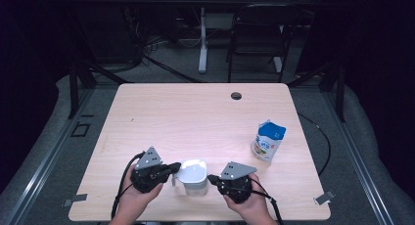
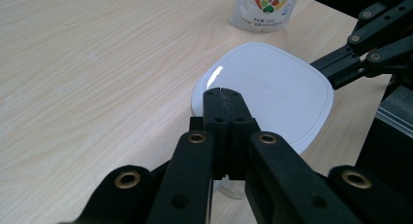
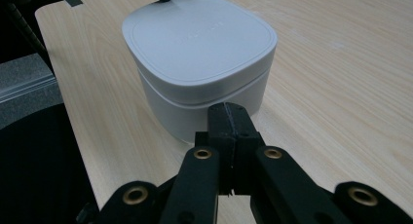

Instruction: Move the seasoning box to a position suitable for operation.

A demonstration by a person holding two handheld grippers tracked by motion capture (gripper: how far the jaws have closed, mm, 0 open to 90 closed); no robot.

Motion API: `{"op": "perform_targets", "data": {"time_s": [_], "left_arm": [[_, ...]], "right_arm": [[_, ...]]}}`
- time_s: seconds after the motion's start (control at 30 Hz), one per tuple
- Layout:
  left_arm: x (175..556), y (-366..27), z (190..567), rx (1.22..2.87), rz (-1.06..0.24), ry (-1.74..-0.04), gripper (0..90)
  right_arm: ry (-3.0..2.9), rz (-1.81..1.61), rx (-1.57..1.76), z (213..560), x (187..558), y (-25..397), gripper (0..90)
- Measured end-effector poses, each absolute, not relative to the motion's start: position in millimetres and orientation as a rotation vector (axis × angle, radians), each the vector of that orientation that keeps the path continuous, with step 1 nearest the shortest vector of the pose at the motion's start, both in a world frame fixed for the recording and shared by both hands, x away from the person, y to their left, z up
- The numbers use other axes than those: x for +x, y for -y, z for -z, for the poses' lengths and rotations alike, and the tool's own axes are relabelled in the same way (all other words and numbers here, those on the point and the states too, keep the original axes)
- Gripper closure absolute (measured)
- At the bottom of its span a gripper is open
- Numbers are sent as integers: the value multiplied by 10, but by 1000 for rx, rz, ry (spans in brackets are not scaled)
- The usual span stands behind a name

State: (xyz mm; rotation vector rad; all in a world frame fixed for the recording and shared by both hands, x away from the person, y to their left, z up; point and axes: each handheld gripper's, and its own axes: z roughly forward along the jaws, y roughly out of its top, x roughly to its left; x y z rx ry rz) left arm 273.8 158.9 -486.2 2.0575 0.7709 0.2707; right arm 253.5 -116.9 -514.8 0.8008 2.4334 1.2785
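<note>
On the wooden table (image 1: 161, 112), closed, empty hand-held grippers (image 1: 172, 169) (image 1: 211, 177) flank a white container (image 1: 194, 175), milk pouch (image 1: 268, 140) beyond.

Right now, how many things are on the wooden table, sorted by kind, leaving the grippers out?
White square lidded plastic container: 1
Blue-and-white stand-up pouch: 1
Total: 2, both on the light wooden table.

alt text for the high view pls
Two hand-held grippers flank a white lidded container near a wooden table's front edge: left gripper, right gripper. A blue-and-white pouch stands farther right.
</note>
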Motion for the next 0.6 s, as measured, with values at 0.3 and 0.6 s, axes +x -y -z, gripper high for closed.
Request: {"op": "perform_targets", "data": {"time_s": [0.3, 0.6], "left_arm": [[2730, -1588, 4872, 2044, -276, -777, 900], [2717, -1602, 4886, 2030, -281, -786, 900]], "right_arm": [[-2433, -1297, 782, 5132, 2525, 1174, 900], [-2434, -1296, 781, 5129, 2525, 1171, 900]]}}
